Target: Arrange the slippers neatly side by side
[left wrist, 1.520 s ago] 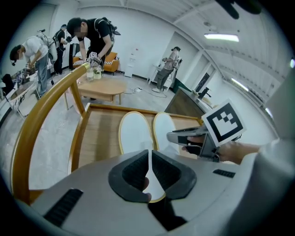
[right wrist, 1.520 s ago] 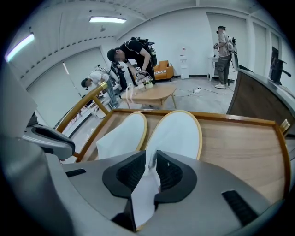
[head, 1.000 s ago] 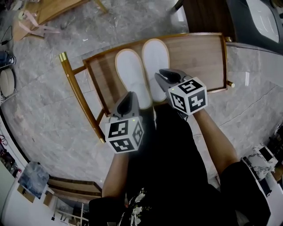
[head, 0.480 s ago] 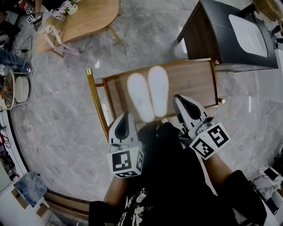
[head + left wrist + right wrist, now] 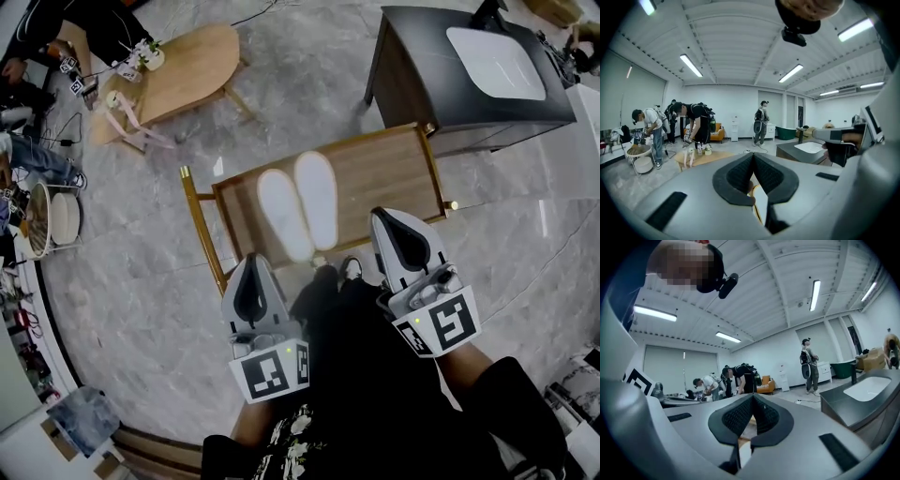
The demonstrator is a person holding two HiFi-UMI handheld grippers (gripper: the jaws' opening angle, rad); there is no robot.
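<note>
**Progress:** judged complete. The pair of white, flat, oval slippers [image 5: 317,197] lies side by side, long edges touching and ends about level, towards the left end of the low brown wood-grain rack [image 5: 389,173], which has brass-coloured corner posts.

**Tools:** the smooth grey plastic left gripper [image 5: 251,264] and its twin, the right gripper [image 5: 381,219], are near the rack's near edge. Their ribbed black pads are pressed together on nothing, clear of the slippers.

**Remaining:** nothing evident (upper or sole showing, undetermined).
</note>
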